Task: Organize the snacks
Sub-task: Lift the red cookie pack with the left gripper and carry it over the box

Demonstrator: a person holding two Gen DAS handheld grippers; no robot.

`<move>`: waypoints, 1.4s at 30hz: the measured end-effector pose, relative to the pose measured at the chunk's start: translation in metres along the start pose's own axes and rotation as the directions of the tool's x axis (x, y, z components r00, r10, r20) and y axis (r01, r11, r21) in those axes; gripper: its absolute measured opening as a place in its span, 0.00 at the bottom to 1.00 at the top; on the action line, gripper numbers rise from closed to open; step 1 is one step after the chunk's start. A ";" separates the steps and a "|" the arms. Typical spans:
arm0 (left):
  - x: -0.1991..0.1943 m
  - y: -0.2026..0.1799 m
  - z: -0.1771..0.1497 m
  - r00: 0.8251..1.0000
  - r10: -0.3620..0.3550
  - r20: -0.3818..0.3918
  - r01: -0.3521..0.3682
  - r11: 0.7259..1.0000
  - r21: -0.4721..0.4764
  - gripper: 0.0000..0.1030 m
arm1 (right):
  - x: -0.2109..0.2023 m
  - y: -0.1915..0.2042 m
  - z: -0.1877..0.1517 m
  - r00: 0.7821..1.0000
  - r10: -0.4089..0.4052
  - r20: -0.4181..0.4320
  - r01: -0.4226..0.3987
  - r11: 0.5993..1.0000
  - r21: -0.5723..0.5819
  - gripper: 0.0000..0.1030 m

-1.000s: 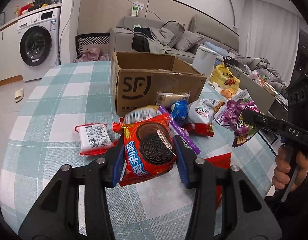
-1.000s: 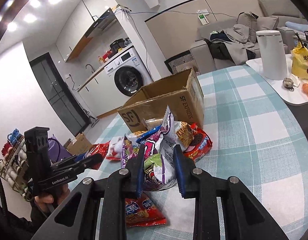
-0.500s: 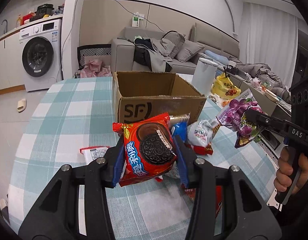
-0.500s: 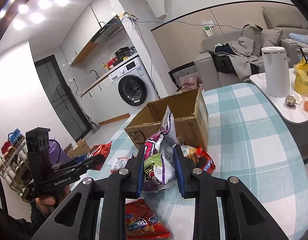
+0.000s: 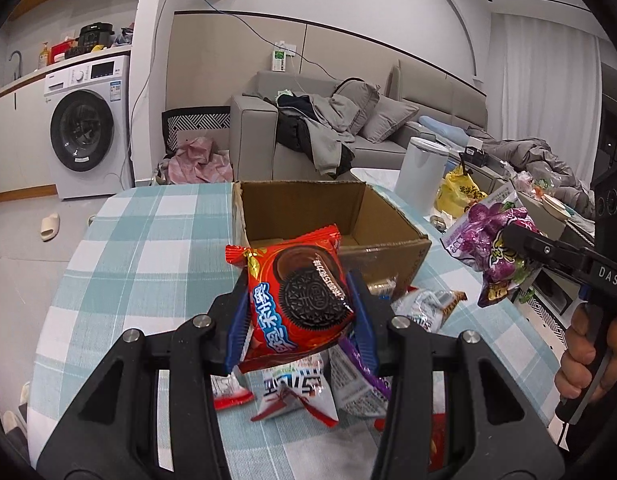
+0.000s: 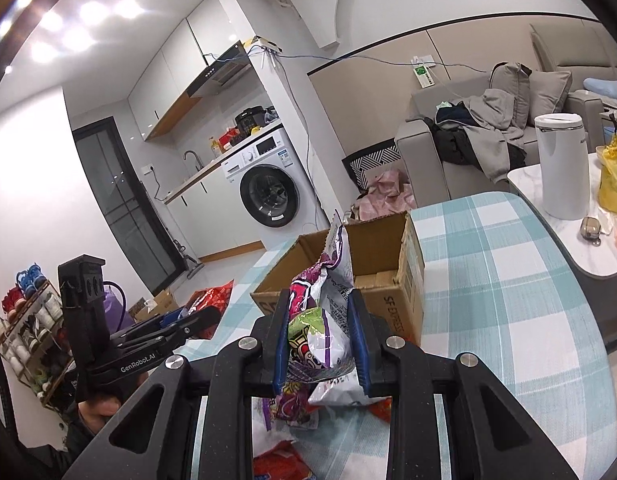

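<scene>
My left gripper (image 5: 298, 304) is shut on a red Oreo packet (image 5: 296, 296) and holds it in the air just in front of the open cardboard box (image 5: 388, 224). My right gripper (image 6: 318, 338) is shut on a purple and white snack bag (image 6: 324, 308), also raised near the box (image 6: 404, 288). The right gripper with its purple bag (image 5: 496, 240) shows at the right of the left wrist view. The left gripper (image 6: 188, 322) shows at the left of the right wrist view. Several loose snack packets (image 5: 304, 392) lie on the table below.
The table has a teal and white checked cloth (image 5: 140, 248). A white canister (image 6: 562, 168) and a yellow bag (image 6: 616, 176) stand on a side table at the right. A sofa (image 5: 348, 128) and a washing machine (image 5: 88, 128) are behind.
Both grippers have risen with their packets and moved closer to the box; the snack pile now lies lower in view and the box interior shows more.
</scene>
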State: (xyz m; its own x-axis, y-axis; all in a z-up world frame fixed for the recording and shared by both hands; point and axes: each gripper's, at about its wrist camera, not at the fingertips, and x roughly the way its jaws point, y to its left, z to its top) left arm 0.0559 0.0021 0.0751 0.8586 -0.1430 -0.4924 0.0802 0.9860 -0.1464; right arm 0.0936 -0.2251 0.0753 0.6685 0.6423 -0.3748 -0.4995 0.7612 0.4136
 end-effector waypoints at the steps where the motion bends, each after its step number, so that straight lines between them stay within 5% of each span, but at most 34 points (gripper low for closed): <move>1: 0.002 0.000 0.003 1.000 0.000 0.002 0.000 1.000 -0.001 0.41 | 0.002 0.000 0.003 1.000 -0.002 0.002 0.002 1.000 0.001 0.25; 22: 0.052 -0.006 0.053 1.000 0.007 0.010 -0.007 0.999 0.035 0.41 | 0.043 -0.001 0.044 1.000 0.010 0.020 -0.010 1.000 -0.006 0.26; 42: 0.113 0.003 0.066 0.999 0.037 -0.038 -0.035 0.999 0.040 0.41 | 0.083 -0.018 0.054 1.000 0.003 -0.023 -0.003 1.000 0.027 0.26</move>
State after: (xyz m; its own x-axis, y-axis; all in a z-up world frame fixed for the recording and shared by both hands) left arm 0.1868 -0.0059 0.0759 0.8410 -0.1097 -0.5297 0.0701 0.9931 -0.0942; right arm 0.1873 -0.1904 0.0817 0.6540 0.6468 -0.3922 -0.4866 0.7567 0.4366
